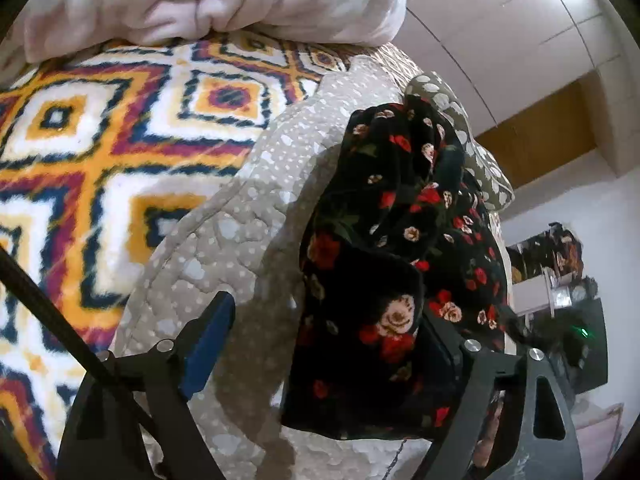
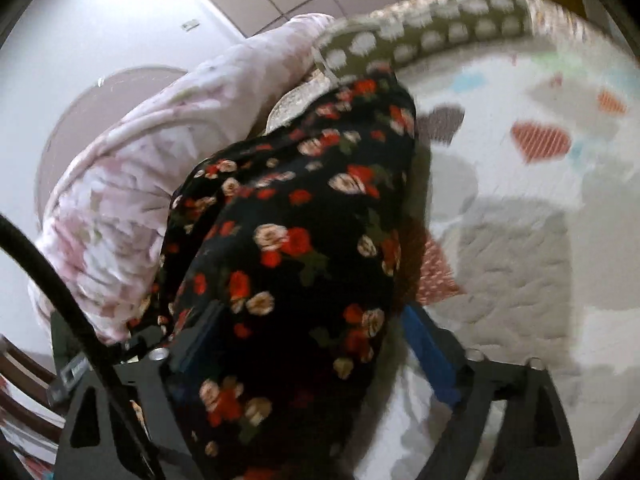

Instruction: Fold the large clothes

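Left hand-held gripper (image 1: 328,344) gaped beside floral garment (image 1: 384,248) | right hand-held gripper (image 2: 312,344) state unclear | soft, limp; best grasped at hems | on bed quilt (image 1: 224,240)

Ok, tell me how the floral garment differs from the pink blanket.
Colour: the floral garment is black with red and cream roses; the pink blanket is pale with faint blotches.
Place: the garment hangs between the fingers of both the left gripper and right gripper; the blanket lies bunched beyond them, touched by neither.
Both are soft, crumpled fabric.
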Demonstrator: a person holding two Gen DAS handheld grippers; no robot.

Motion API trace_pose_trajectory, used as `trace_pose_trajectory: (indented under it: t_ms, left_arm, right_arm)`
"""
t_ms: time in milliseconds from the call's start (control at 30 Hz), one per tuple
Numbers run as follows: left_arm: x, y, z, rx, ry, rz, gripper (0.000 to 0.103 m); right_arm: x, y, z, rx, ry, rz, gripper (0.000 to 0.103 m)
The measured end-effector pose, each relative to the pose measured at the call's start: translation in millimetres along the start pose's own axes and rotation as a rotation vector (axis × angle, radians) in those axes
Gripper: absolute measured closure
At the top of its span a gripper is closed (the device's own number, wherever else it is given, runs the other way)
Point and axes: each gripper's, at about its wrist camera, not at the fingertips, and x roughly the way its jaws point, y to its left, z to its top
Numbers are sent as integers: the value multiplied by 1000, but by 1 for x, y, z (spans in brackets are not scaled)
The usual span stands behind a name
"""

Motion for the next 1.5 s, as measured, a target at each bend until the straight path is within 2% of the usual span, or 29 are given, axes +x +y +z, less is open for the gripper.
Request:
trace_pose_trajectory:
  t_ms: [100, 167, 233, 333, 433, 533, 600, 667, 700, 800, 867, 933, 967, 1033, 1100, 1167, 1267, 1367, 1400, 1433, 1467, 1500]
  left_arm:
    - [7, 4, 3, -18, 6, -24, 16]
    - [6, 0, 0, -27, -1, -33, 16]
    - [8, -10, -5, -18, 5, -56, 18]
    - [11, -46, -17, 59, 34, -87, 26]
    - [20, -84, -34, 164, 65, -103, 28]
    - [31, -104, -48, 218, 90, -92, 28]
    - [31, -109, -56, 222, 105, -103, 28]
    - [26, -112, -62, 226, 107, -107, 28]
    - [20, -111, -65, 233, 101, -110, 28]
    - [0, -101, -69, 239, 81, -98, 28]
    - [-13, -91, -73, 234, 62, -87, 27]
    - [-22, -79, -75, 226, 37, -37, 27]
    - [-28, -71, -76, 219, 22, -17, 27]
    - [-34, -58, -77, 193, 13, -6, 27]
    - [-41, -42, -78, 148, 10, -6, 27]
    - [-48, -29, -80, 113, 8, -16, 27]
    - [-60, -16, -84, 94, -4, -15, 27]
    - [-70, -7, -86, 78, -23, -12, 27]
    - [-72, -5, -87, 72, -27, -14, 27]
    - [-74, -4, -87, 69, -29, -15, 27]
    - [-75, -3, -88, 67, -32, -16, 27]
    - [-78, -2, -89, 69, -36, -14, 27]
  right_arm:
    - [25, -22, 4, 156, 33, 147, 11]
    - [37, -28, 6, 221, 64, 186, 34]
    - [32, -30, 14, 255, 66, 242, 51]
    - [1, -21, 26, 176, 31, 274, 56]
    - [-39, -29, 28, 120, -30, 269, 56]
    - [-69, -59, 23, 107, -63, 151, 50]
    - [-70, -83, 17, 154, -25, 87, 45]
    - [-70, -103, 10, 213, 12, 65, 41]
    - [-76, -105, 6, 213, 0, 62, 41]
    - [-96, -89, 5, 127, -50, -18, 38]
    - [-120, -70, 6, 22, -132, -147, 38]
    - [-141, -50, 9, -57, -192, -248, 38]
    - [-150, -33, 7, -114, -208, -249, 38]
    - [-157, -11, 3, -183, -192, -181, 38]
    - [-151, 22, -12, -267, -154, -84, 38]
    - [-131, 55, -32, -349, -96, -23, 36]
    - [-91, 92, -55, -445, -39, -50, 36]
    - [-53, 106, -64, -455, -6, -109, 36]
    - [-36, 107, -64, -457, 7, -172, 37]
    - [-25, 106, -64, -455, 18, -212, 46]
    - [-14, 104, -64, -446, 37, -233, 67]
    - [-5, 100, -64, -434, 54, -256, 76]
